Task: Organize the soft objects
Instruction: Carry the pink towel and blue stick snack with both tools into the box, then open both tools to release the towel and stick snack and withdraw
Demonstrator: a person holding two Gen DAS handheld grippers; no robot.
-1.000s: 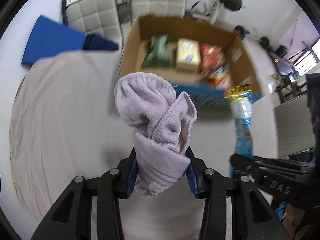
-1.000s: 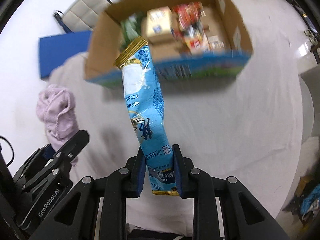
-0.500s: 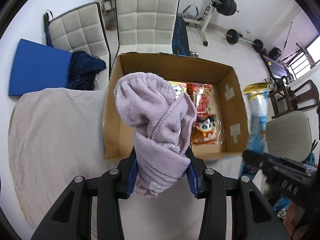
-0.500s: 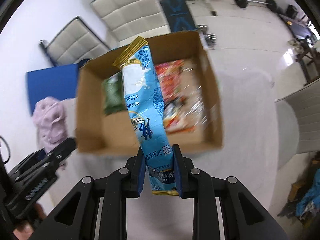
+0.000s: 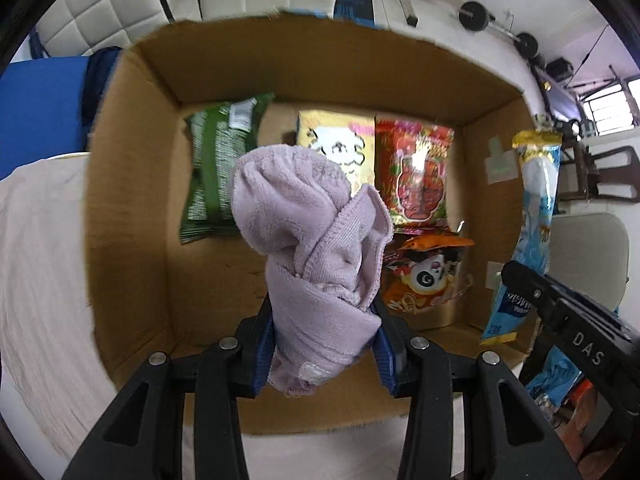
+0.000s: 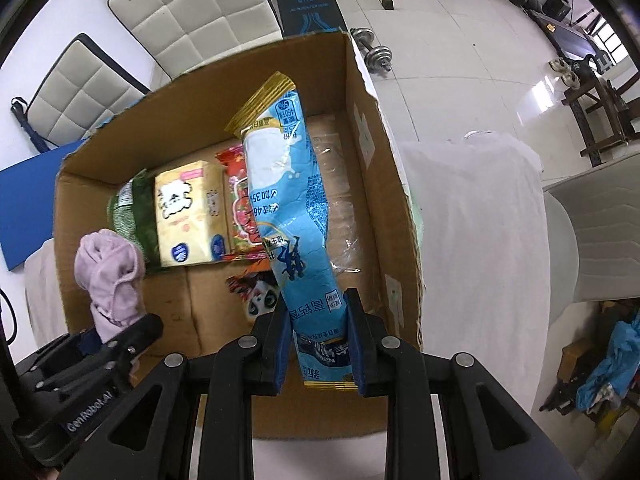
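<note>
My left gripper (image 5: 322, 320) is shut on a bunched lilac towel (image 5: 312, 236) and holds it above the open cardboard box (image 5: 132, 200), over its bare left-front floor. My right gripper (image 6: 318, 320) is shut on the lower end of a long blue snack bag (image 6: 288, 208), held upright over the right side of the box (image 6: 400, 216). The towel also shows in the right wrist view (image 6: 110, 272), and the blue bag in the left wrist view (image 5: 532, 216). The box holds a green packet (image 5: 216, 176), a yellow pack (image 6: 188, 216), a red bag (image 5: 416, 176) and a panda bag (image 5: 428, 280).
The box stands on a table under a pale cloth (image 6: 480, 240). White padded chairs (image 6: 192, 12), a blue mat (image 5: 36, 112) and a weight bench (image 6: 308, 4) are behind it. Dumbbells (image 6: 376, 56) lie on the tiled floor. Another chair (image 5: 588, 256) is at right.
Both grippers have moved forward and over the box with their loads; the box now fills both views, seen from above. Both grips are unchanged.
</note>
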